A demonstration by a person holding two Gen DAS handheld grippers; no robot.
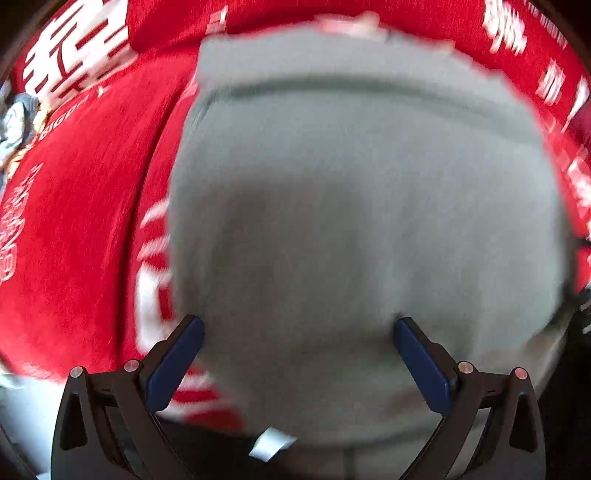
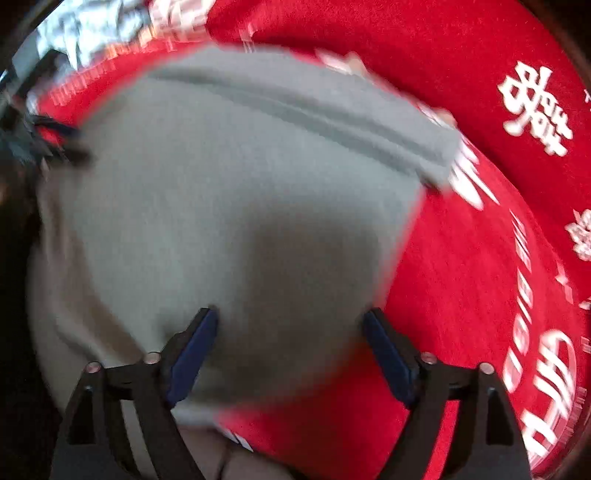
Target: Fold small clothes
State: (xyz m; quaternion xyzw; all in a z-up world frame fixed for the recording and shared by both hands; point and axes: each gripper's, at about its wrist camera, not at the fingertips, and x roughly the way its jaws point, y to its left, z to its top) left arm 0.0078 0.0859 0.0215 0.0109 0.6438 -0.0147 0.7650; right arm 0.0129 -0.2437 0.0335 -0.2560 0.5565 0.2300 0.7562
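A grey garment [image 1: 351, 192] lies folded on a red cloth with white characters [image 1: 81, 206]. A seam or band runs across its far part. My left gripper [image 1: 299, 325] is open just above the garment's near part, its blue pads [image 1: 177, 362] wide apart and empty. A white label [image 1: 271, 443] shows at the garment's near edge. In the right wrist view the same grey garment [image 2: 229, 192] fills the left and middle. My right gripper [image 2: 291, 317] is open over its near right corner, holding nothing. Both views are motion-blurred.
The red cloth [image 2: 480, 258] spreads to the right of the garment, printed with white characters. A patterned pile of other cloth [image 2: 92, 29] lies at the far left. A small patterned item [image 1: 14, 125] sits at the left edge.
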